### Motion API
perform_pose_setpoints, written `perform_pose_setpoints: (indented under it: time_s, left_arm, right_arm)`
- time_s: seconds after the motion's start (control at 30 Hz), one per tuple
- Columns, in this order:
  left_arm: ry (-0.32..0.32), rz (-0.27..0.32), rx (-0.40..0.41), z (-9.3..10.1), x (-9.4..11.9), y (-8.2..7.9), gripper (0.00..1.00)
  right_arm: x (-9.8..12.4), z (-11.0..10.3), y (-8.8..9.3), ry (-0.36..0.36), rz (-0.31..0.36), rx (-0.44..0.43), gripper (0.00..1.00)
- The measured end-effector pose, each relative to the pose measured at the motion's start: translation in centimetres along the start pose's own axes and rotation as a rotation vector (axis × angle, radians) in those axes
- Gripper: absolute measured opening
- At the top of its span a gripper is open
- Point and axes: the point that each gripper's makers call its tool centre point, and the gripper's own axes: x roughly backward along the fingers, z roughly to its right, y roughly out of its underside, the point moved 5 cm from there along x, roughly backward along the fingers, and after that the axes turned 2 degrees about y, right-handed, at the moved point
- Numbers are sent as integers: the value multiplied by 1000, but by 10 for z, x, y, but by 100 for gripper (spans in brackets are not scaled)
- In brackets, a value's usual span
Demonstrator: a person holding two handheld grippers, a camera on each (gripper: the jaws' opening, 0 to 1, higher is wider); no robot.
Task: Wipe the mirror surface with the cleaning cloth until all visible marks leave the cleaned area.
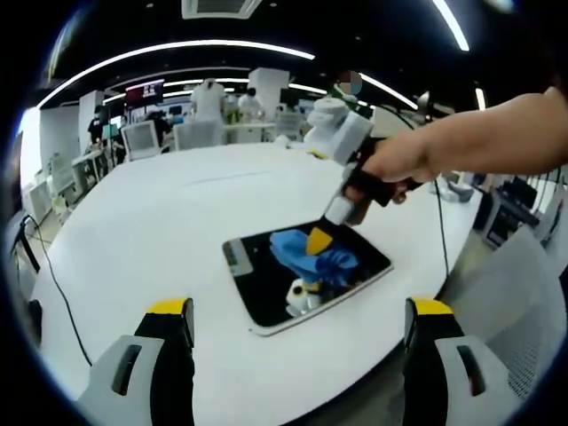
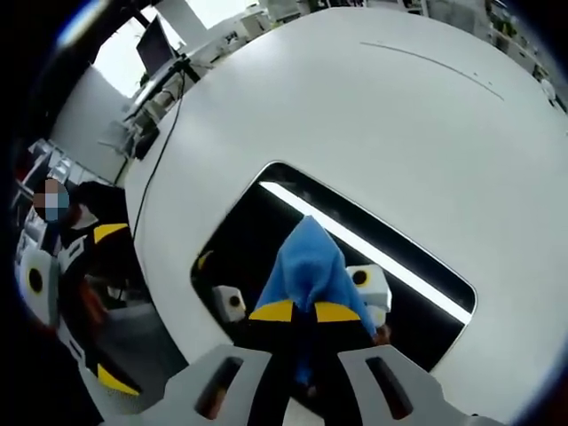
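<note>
Mirror (image 1: 306, 280) position: flat on the white table (image 1: 160, 231), near the table's front edge. Blue cleaning cloth (image 1: 315, 257) lies bunched on the glass, roughly over the mirror's centre.

Right gripper (image 2: 306, 312): its yellow-tipped jaws are clenched on the cleaning cloth, which fans out ahead of them and presses against the glass. In the left gripper view the same tool descends onto the mirror from the far side, held by a person's hand (image 1: 399, 169).

Left gripper (image 1: 300, 311): jaws spread wide with nothing between them, held back off the mirror's near edge.

Step in hand: wiping, judged from cloth contact with the glass. No marks can be made out on the exposed glass; the dark surface mostly returns reflections. The next move calls for steady downward pressure and strokes carried toward the mirror's uncovered ends, without the cloth slipping from the jaws.

View differences: the left gripper view gives the whole mirror outline and the room behind the table. The right gripper view gives a close look at the grip on the cloth, a bright ceiling-light reflection (image 2: 364, 253) across the mirror, and the left gripper beyond the mirror's edge.
</note>
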Motion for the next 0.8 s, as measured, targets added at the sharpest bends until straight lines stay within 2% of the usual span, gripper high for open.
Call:
perform_pose_setpoints:
  time_s: [0.8]
  left_arm:
    - [-2,6,11,-1,1,0,99]
  right_arm:
    - [7,15,14,19,-3,2,1]
